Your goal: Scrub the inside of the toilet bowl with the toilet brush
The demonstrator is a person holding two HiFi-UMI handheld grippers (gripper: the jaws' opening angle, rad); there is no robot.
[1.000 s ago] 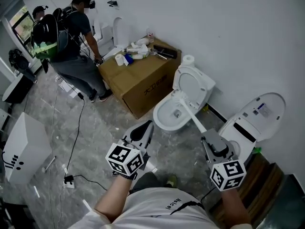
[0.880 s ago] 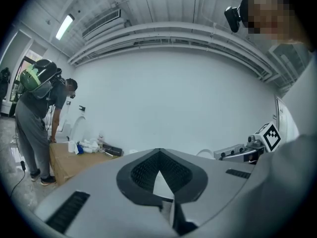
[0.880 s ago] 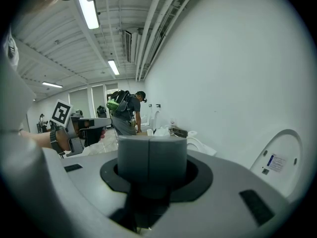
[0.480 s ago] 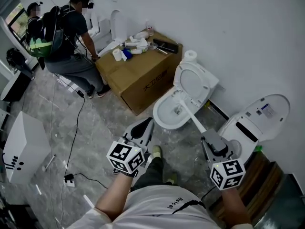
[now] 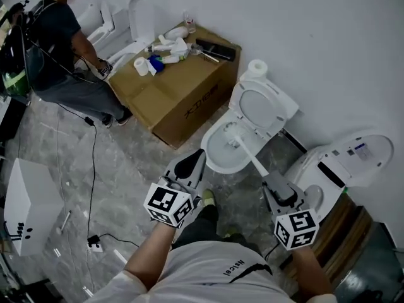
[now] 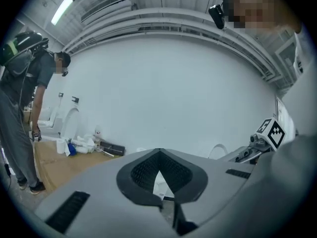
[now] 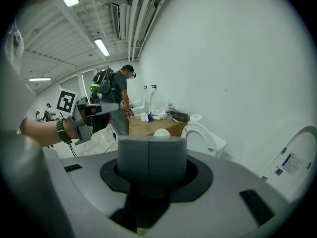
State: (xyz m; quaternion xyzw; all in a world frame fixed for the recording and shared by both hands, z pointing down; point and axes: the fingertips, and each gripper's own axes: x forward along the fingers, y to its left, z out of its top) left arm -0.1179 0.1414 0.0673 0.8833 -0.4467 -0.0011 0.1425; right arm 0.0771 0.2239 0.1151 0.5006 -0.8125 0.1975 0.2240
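1. Where the head view reaches 10 o'clock, a person in a dark shirt and grey trousers (image 5: 57, 49) bends beside a brown cardboard box (image 5: 189, 100). The box top is strewn with paper rolls and bottles.
2. At 7 o'clock in the same view, my left gripper (image 5: 194, 161) hangs over the grey marbled floor (image 5: 126, 163). In its own view the left gripper (image 6: 158, 153) has its dark pads meeting at the tips, with nothing caught between them.
3. From that gripper's tip, the white porcelain toilet bowl (image 5: 211, 160) lies near at about 1 o'clock. Its white seat and lid (image 5: 265, 106) stand raised against the wall, with a white paper roll (image 5: 257, 67) behind them.
4. A white long-handled toilet brush (image 5: 252, 160) slants from my right gripper toward 10 o'clock. Its bristle head sits inside the bowl, near the back. Whether the bristles press on the porcelain I cannot tell.
5. My right gripper (image 5: 276, 183), at 5 o'clock in the head view, is clamped on the brush handle. The right gripper view shows the right gripper (image 7: 151, 158) closed around the grey handle end.
6. At 3 o'clock a second white toilet with an open lid (image 5: 353, 160) stands just beside my right gripper.
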